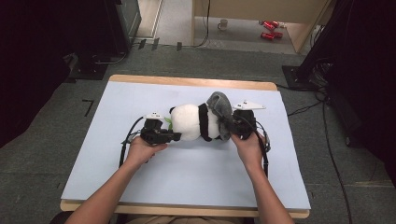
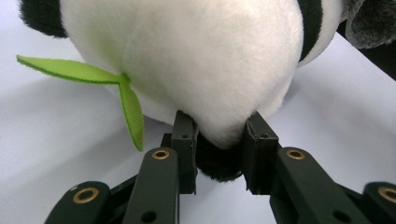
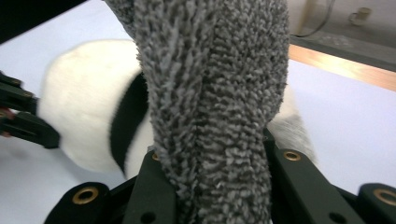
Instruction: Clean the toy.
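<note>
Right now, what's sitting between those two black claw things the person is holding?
In the high view, the plush panda lies between the left gripper and the right gripper. A grey fuzzy cloth drapes its right end, clamped by the right gripper.

Bare forearms, no sleeves. Left gripper (image 1: 172, 136) and right gripper (image 1: 227, 124): black jaws, brass-ringed screw holes, pale three-cornered top plates, black trailing cables.

I am holding my left gripper (image 1: 173, 136) against the left end of a plush panda (image 1: 195, 122) that is lying on its side on the pale blue table (image 1: 187, 172). My right gripper (image 1: 226, 124) is meeting a grey cloth (image 1: 221, 108) draped over the panda's right end. Two red cans (image 1: 269, 29) and a mug (image 1: 223, 23) are sitting on the floor beyond the table.
</note>
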